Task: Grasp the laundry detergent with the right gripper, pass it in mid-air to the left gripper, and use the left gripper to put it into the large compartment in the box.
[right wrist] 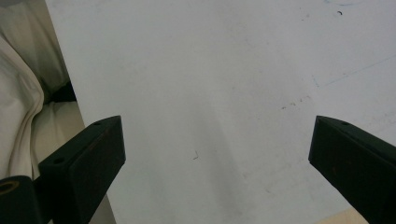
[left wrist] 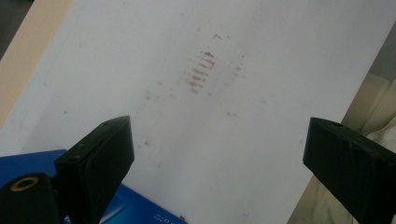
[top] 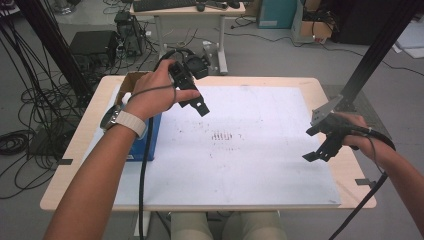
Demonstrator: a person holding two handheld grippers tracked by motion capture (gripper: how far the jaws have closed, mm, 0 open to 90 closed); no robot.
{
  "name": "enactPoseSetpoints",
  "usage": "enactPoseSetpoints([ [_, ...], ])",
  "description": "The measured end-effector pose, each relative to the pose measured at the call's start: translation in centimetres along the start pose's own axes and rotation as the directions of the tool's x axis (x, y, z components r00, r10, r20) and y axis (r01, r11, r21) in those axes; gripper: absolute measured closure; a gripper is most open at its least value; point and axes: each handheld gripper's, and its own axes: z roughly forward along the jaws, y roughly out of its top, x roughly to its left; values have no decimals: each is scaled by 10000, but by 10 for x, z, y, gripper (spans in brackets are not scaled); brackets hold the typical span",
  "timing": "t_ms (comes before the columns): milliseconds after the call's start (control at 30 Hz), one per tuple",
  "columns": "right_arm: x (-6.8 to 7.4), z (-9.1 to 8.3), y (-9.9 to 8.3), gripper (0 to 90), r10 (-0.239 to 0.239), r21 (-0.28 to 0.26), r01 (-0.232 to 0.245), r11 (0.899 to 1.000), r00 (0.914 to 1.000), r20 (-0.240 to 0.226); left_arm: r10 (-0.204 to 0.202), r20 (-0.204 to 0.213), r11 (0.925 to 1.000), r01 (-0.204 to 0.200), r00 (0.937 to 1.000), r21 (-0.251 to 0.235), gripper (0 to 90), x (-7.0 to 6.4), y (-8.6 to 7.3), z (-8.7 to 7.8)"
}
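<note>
the blue box point(top: 150, 140) is lying at the left edge of the desk point(top: 70, 165), partly on the white board point(top: 250, 165) and partly hidden under the person's left forearm; in the left gripper view its corner point(left wrist: 135, 205) is showing just beneath one jaw. the left gripper point(top: 200, 107) is hanging over the board beside the box, not touching it, its jaws spread wide and gripping nothing. the right gripper point(top: 315, 155) is hovering near the board's right edge, well apart from the box, its jaws also standing wide and bare over plain white surface point(right wrist: 210, 116). faint dark smudges point(top: 222, 136) are marking the middle of the board
</note>
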Motion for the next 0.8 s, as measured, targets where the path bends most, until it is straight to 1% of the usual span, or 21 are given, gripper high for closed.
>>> enactPoseSetpoints([
  [100,0,-1,1,39,-86,1,86,10000,10000,-5,103,75,9999,-103,9999,25,91,-2,1,3],
  [167,1,-2,1,39,-24,-14,24,10000,10000,24,174,90,9998,-175,9998,133,91,-3,3,5],
  [200,0,-3,0,38,-91,-15,91,10000,10000,24,142,100,9998,-143,9999,105,91,-3,3,6],
  [267,1,-4,0,39,-2,-3,2,10000,10000,54,161,126,9998,-163,9998,118,91,-3,4,8],
  [333,1,-4,-1,39,-59,3,59,10000,10000,45,144,103,9998,-145,9998,147,91,-4,5,9],
  [367,1,-4,-1,38,-85,40,85,10000,9999,66,198,112,9997,-199,9997,161,91,-4,6,10],
  [433,1,-3,-1,39,-19,-3,19,10000,10000,39,171,95,9998,-172,9998,131,91,-4,6,10],
  [633,0,-1,1,38,-116,-48,116,9999,9999,20,109,48,9999,-110,9999,98,91,-4,5,10],
  [667,1,-1,1,39,-131,0,131,9999,9999,9,41,60,10000,-41,10000,74,91,-4,4,11],
  [733,1,0,2,38,-158,-47,158,9999,9999,-9,48,31,9999,-48,10000,109,91,-4,3,11],
  [800,1,1,3,39,-192,-44,192,9998,9998,-8,-28,42,10000,28,10000,73,91,-4,2,11],
])
